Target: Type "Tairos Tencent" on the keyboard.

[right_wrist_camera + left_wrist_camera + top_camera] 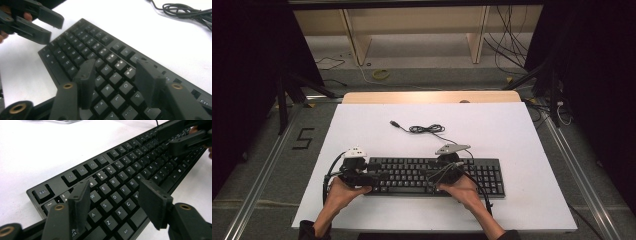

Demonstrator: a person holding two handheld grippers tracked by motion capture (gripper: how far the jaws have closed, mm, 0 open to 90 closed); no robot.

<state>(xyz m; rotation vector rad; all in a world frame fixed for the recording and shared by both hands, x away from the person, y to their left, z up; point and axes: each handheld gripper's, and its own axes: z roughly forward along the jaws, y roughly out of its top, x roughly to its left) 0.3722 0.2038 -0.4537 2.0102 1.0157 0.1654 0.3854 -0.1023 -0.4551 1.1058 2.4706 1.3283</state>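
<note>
Both grippers (379, 176) (432, 176) gape over the keyboard (412, 170), white table (512, 135) around

The keyboard (434, 175) looks like matt black plastic, its keycaps smooth with pale printed letters and a faint sheen where light catches them. It sits on a white sheet (492, 130), smooth and matt like paper or thin board, laid over a pale wooden tabletop (362, 97) with a soft satin finish. The left gripper (115, 202) and right gripper (116, 82) have dull, slightly grainy black plastic jaws with small brass-coloured metal eyelets. The thin black cable (424, 129) looks rubbery.
</note>
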